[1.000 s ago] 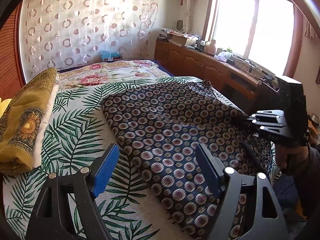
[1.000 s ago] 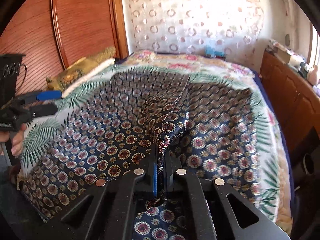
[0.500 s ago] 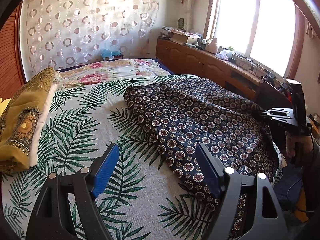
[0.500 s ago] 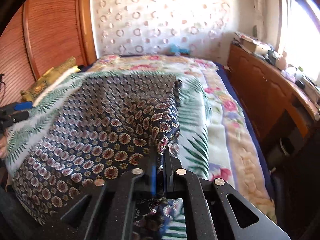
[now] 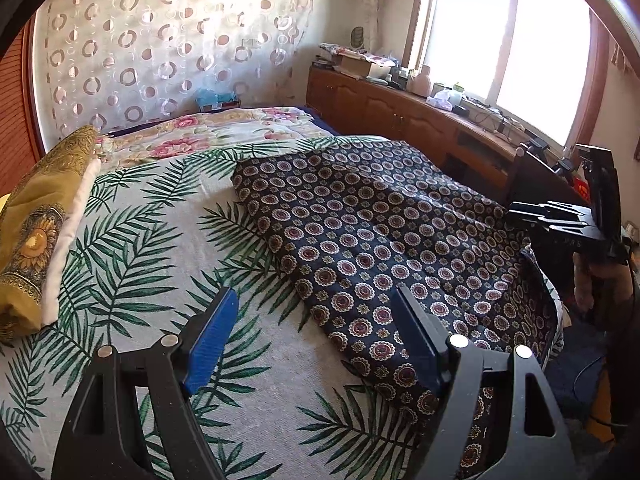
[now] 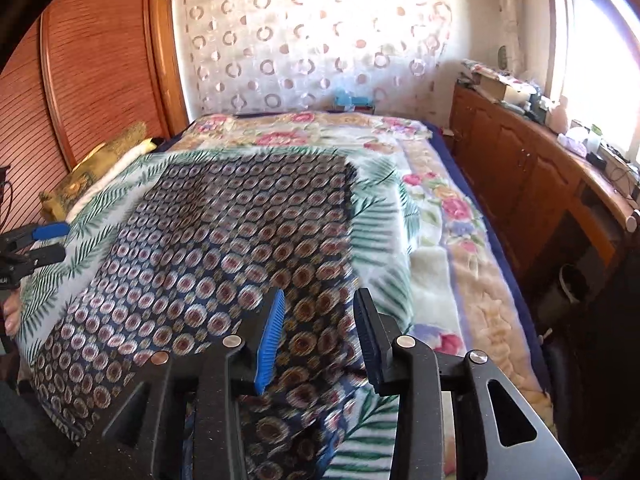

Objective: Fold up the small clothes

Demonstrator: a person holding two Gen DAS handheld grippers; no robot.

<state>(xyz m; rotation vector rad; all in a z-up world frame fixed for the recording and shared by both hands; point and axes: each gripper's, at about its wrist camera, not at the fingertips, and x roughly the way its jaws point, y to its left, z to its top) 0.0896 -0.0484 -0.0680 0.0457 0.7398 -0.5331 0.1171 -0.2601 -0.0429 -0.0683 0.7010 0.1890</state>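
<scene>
A dark blue garment (image 5: 380, 236) with round red-and-white medallions lies folded lengthwise on the palm-leaf sheet (image 5: 132, 264), along the bed's right side. My left gripper (image 5: 316, 332) hangs open above the sheet, just left of the garment's near edge, nothing between its blue pads. In the right wrist view the garment (image 6: 224, 256) fills the bed's near left. My right gripper (image 6: 318, 332) is over its near right edge with jaws opening; the cloth lies below the pads, not pinched. The right gripper (image 5: 560, 220) also shows at the far right of the left wrist view.
A yellow patterned pillow (image 5: 36, 220) lies at the bed's left edge. A floral blanket (image 6: 448, 208) covers the far and right parts of the bed. A wooden cabinet (image 5: 404, 120) with clutter runs under the window. A wooden panelled wall (image 6: 96, 72) stands at the left.
The right gripper carried a garment edge across to the right, folding the cloth narrower, then its jaws came apart and let the cloth go. The left gripper stayed open and still.
</scene>
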